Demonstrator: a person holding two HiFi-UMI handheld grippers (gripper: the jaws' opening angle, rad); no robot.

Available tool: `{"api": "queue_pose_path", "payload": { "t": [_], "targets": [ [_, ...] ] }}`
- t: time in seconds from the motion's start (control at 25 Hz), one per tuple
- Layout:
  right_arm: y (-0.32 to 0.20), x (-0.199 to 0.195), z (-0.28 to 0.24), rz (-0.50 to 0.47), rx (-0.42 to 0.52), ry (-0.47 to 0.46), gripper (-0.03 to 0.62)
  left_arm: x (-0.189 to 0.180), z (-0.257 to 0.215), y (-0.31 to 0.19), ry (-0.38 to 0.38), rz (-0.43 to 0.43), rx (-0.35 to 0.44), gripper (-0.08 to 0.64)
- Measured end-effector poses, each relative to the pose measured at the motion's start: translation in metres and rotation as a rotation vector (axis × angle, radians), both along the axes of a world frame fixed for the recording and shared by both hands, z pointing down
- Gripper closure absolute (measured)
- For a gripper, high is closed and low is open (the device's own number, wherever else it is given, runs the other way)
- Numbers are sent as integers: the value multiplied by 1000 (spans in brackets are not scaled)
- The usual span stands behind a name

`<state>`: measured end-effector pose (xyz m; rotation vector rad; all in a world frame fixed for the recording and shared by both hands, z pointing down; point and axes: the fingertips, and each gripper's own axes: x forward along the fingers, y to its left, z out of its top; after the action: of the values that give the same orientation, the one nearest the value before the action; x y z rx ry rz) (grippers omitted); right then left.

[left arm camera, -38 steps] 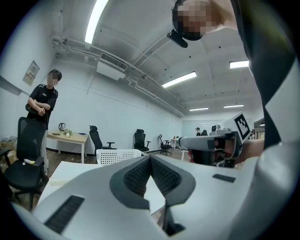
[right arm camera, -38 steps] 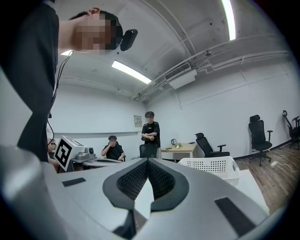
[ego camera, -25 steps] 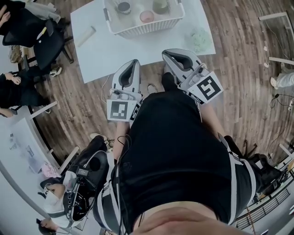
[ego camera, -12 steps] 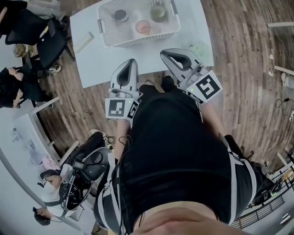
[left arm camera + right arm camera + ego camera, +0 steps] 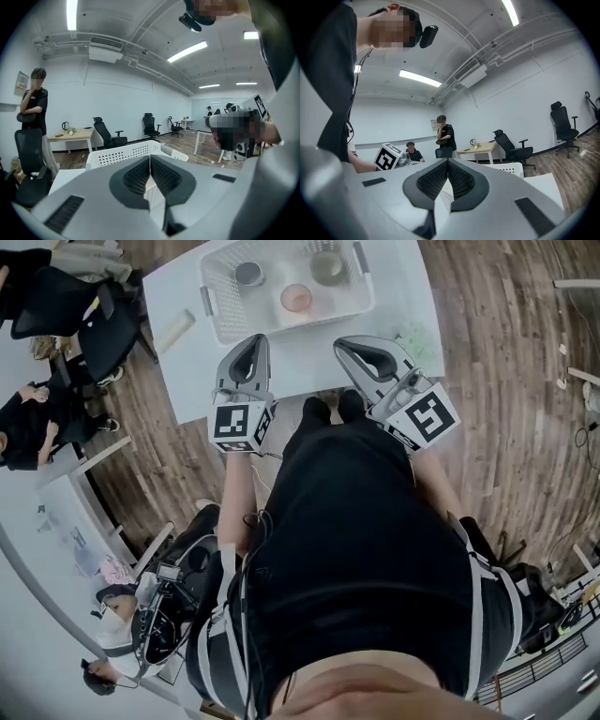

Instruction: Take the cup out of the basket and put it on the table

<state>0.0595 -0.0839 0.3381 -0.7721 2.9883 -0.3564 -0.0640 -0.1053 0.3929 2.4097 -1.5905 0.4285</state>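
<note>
A dark cup [image 5: 249, 275], a pink cup [image 5: 296, 298] and a green cup [image 5: 327, 268] sit inside the white basket [image 5: 309, 322] on the tabletop [image 5: 186, 362]. The left gripper [image 5: 249, 339] and right gripper [image 5: 341, 342] hover over the tabletop's near edge, just short of the basket. Each has its fingers [image 5: 136, 177] closed together and empty.

Bright, even ceiling light fills the room. In both gripper views the strip lights [image 5: 186, 51] glare white at about 11 and 1 o'clock, blooming slightly. Shadows are soft and faint. In the head view the white worktop [image 5: 300, 362] near 12 o'clock is almost washed out, and the floor planks [image 5: 506, 381] bow toward the rim from wide-angle distortion. Both gripper views darken to black at the corners. The fingers [image 5: 136, 180], close to the lens, look soft.
</note>
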Motion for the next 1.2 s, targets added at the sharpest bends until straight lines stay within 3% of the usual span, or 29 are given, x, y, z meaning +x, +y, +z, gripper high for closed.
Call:
{"api": "queue_pose_path", "payload": {
  "t": [0.76,1.04,1.2],
  "targets": [
    [-10,1,8,144,-31,20,574,-33,40,-86,-113,121,-86,476],
    [-10,4,11,172,-38,16,574,-31,57,-108,-216,180,-160,453],
    [-11,8,11,183,-43,13,574,-30,70,-121,-328,220,-195,446]
  ]
}}
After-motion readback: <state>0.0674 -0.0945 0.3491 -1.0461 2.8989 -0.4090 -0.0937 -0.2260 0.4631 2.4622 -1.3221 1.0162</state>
